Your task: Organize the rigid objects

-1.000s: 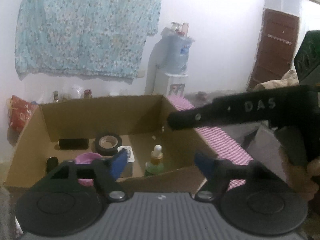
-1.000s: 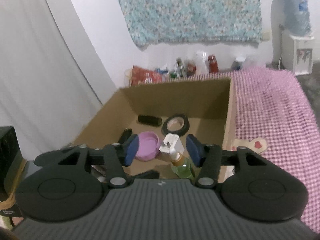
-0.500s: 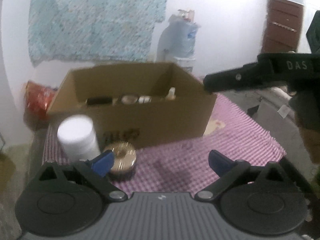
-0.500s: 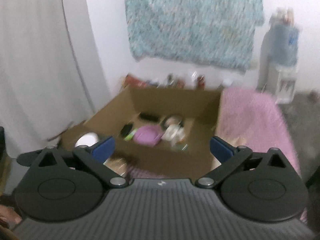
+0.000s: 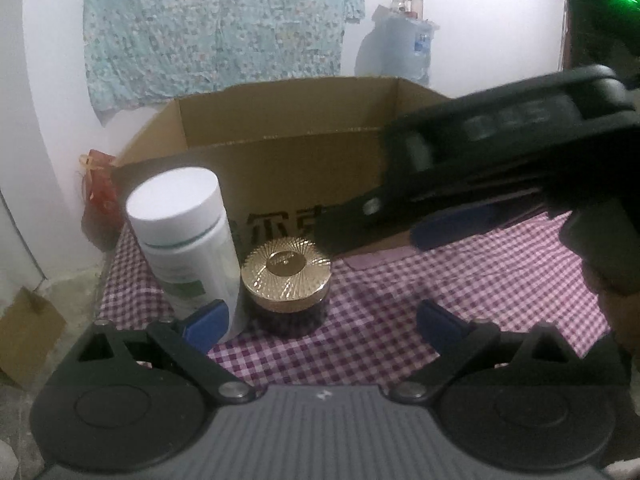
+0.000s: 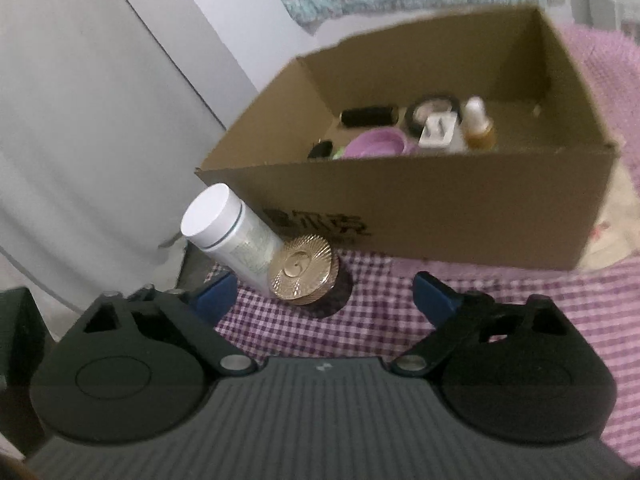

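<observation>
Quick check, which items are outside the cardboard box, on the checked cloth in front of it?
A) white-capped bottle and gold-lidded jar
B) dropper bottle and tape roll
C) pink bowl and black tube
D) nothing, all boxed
A: the white-capped bottle and the gold-lidded jar stand side by side on the checked cloth, in front of the cardboard box.

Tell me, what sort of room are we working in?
Probably a lived-in room of a home: a checked cloth covers the work surface, a floral fabric hangs on the wall, and a water dispenser stands behind the cardboard box.
</observation>
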`<state>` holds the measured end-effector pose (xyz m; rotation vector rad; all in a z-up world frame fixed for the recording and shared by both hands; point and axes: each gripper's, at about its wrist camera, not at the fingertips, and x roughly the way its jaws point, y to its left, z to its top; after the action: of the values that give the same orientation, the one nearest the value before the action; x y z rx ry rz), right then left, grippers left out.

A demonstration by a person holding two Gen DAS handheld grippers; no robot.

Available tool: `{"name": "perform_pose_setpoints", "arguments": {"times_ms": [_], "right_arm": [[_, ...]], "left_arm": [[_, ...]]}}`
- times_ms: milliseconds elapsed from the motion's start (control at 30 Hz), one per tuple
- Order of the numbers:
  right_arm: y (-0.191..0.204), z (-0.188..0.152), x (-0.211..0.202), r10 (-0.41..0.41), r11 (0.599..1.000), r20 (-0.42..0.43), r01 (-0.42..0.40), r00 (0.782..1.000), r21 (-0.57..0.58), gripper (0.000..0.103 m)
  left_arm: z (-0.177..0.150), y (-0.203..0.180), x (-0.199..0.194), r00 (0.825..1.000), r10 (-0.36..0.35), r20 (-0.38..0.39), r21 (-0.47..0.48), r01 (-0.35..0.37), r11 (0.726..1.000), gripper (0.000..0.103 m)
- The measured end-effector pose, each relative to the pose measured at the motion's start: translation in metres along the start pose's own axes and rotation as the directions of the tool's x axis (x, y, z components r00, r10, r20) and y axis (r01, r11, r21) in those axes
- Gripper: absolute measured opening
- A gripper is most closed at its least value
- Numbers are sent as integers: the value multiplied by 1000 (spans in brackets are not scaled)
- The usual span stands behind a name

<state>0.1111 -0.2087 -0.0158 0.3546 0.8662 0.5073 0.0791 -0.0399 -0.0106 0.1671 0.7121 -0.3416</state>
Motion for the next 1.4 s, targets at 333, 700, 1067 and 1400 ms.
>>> {"name": "perform_pose_setpoints", "arguments": {"times_ms": [333, 700, 1067, 1400], "right_arm": [[-6, 11, 46, 46, 999, -62, -44, 997, 23, 49], [-13, 6, 38, 45, 999, -73, -44, 996, 14, 43], [-39, -21, 2, 20, 997, -61, -15, 998, 76, 44], [-90, -39, -25, -49, 963, 12, 44, 999, 266, 91]], "left_arm": [[0, -2, 23, 1000, -20, -15, 30, 21, 999, 95], [-3, -21, 26, 995, -93, -20, 54, 94, 994, 95], [-12, -55, 15, 973, -230, -9, 131, 229, 964, 95], [-19, -21, 31, 971, -232, -61, -69, 228, 971, 99]]}}
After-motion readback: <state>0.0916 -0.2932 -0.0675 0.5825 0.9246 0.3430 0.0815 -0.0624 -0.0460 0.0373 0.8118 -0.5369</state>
